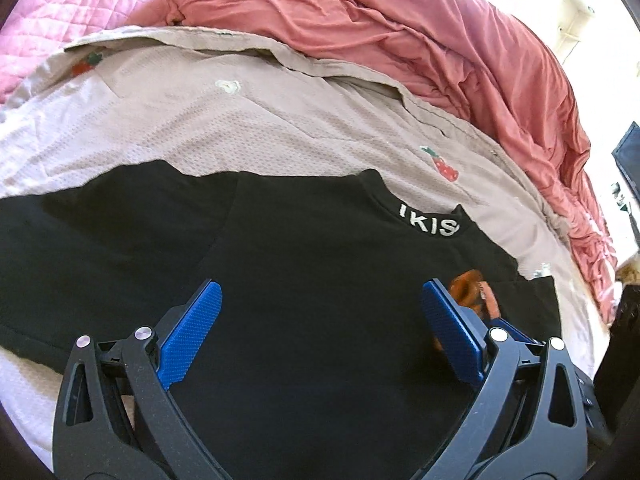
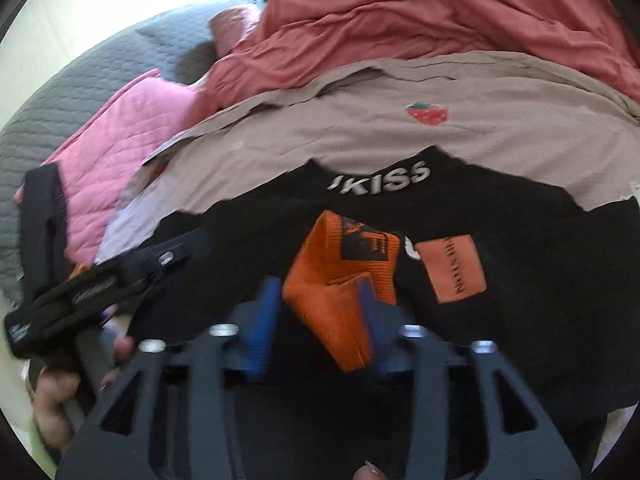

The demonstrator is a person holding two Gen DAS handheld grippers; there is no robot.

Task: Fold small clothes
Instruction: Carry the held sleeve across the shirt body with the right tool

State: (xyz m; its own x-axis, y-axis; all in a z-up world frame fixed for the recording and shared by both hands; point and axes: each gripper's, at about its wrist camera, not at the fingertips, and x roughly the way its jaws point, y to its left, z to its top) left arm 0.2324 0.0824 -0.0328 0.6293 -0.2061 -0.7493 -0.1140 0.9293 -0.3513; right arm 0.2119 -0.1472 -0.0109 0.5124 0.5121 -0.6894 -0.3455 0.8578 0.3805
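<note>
A bedroom in a home. Shown by a bed spread with a beige strawberry-print sheet point(image 1: 248, 120), a rumpled coral duvet point(image 1: 440, 40) at the far side, a pink quilted cover point(image 1: 60, 20) at far left, a grey quilted bedspread point(image 2: 80, 80) beyond, black clothing point(image 1: 300, 280) laid near.

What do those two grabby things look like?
Each tool is made of black plastic arms with triangle-shaped holes and round silver pins. The left tool has two flat bright blue fingers with a bumpy, dotted surface. The right tool looks the same, only blurry.
</note>
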